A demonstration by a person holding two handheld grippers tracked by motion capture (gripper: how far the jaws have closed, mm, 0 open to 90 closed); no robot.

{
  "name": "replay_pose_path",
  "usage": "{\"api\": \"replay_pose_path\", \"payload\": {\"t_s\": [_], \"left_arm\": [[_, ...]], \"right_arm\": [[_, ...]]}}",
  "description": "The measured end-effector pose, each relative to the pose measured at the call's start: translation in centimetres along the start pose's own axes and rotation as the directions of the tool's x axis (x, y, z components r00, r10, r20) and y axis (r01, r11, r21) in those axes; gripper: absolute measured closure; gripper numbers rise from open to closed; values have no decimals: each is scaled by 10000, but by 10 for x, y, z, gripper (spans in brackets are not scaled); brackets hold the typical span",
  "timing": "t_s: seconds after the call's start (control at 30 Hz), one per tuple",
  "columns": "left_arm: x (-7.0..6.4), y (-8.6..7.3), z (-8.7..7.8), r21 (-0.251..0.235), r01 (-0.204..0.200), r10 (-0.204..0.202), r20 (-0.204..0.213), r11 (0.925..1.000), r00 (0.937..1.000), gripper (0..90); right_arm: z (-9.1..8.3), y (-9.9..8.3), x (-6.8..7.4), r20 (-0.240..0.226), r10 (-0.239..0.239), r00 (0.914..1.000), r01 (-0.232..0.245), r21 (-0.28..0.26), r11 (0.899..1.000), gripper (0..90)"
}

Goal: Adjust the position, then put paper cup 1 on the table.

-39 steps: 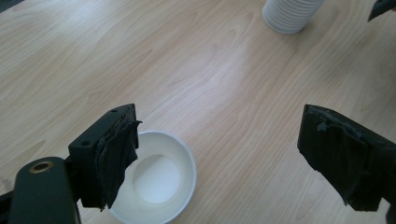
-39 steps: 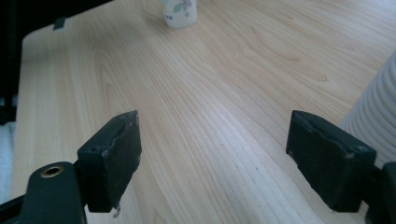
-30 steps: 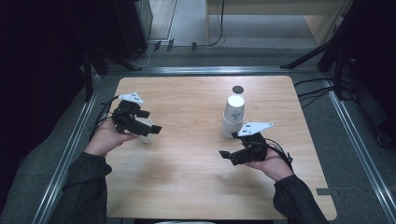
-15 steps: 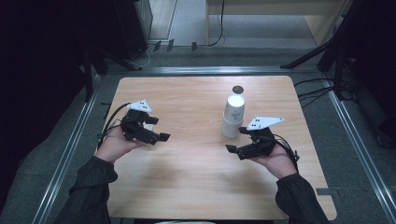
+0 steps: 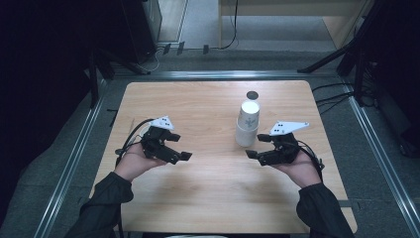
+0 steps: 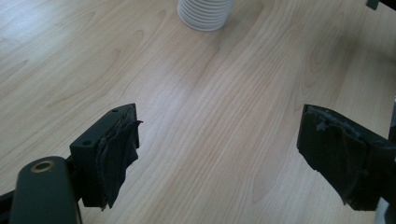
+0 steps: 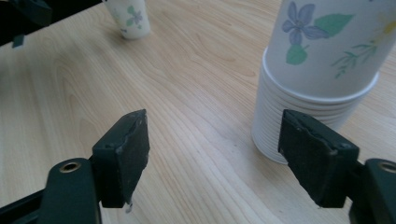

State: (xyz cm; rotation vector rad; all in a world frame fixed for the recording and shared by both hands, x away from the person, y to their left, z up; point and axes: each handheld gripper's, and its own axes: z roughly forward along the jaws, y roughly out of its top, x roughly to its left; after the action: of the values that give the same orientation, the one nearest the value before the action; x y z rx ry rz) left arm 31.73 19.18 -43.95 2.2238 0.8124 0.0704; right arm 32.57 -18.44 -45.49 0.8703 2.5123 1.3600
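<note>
Both jaws spread, holding nothing: left hand-held gripper near the bench's left edge, right hand-held gripper just beside the stack of paper cups.

Upright floral paper-cup stack, mid-table

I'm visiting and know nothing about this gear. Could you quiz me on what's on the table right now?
1. True or false: the right gripper is clamped on the stack of paper cups.
2. Which gripper is nearer that stack? A) left gripper B) right gripper
3. What pattern do the cups carry?

Key: 1. False, its jaws stand open, with nothing between them. 2. B. 3. Flowers and leaves.
</note>
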Motion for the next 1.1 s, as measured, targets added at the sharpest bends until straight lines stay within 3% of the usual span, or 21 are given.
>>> {"api": "replay_pose_path", "payload": {"t_s": [0.13,0.3,0.47,0.8,1.1], "left_arm": [[-4,-4,5,44,-115,116,-168,9999,9998,133],[-8,-10,8,-338,95,-93,68,9994,9999,134],[-16,-11,14,-341,-174,183,277,9993,9994,135],[-28,-14,28,-158,-293,302,635,9994,9975,135],[-38,-12,35,-242,-728,746,835,9971,9937,136]], "right_arm": [[-2,-1,-3,61,-253,9997,252,74,9997,282],[-3,0,-10,152,-338,9993,336,117,9994,279],[-4,2,-18,329,-454,9984,449,136,9989,274],[-6,15,-37,440,-433,9981,431,66,9991,266],[-1,33,-57,154,-625,9979,625,-44,9980,245]]}}
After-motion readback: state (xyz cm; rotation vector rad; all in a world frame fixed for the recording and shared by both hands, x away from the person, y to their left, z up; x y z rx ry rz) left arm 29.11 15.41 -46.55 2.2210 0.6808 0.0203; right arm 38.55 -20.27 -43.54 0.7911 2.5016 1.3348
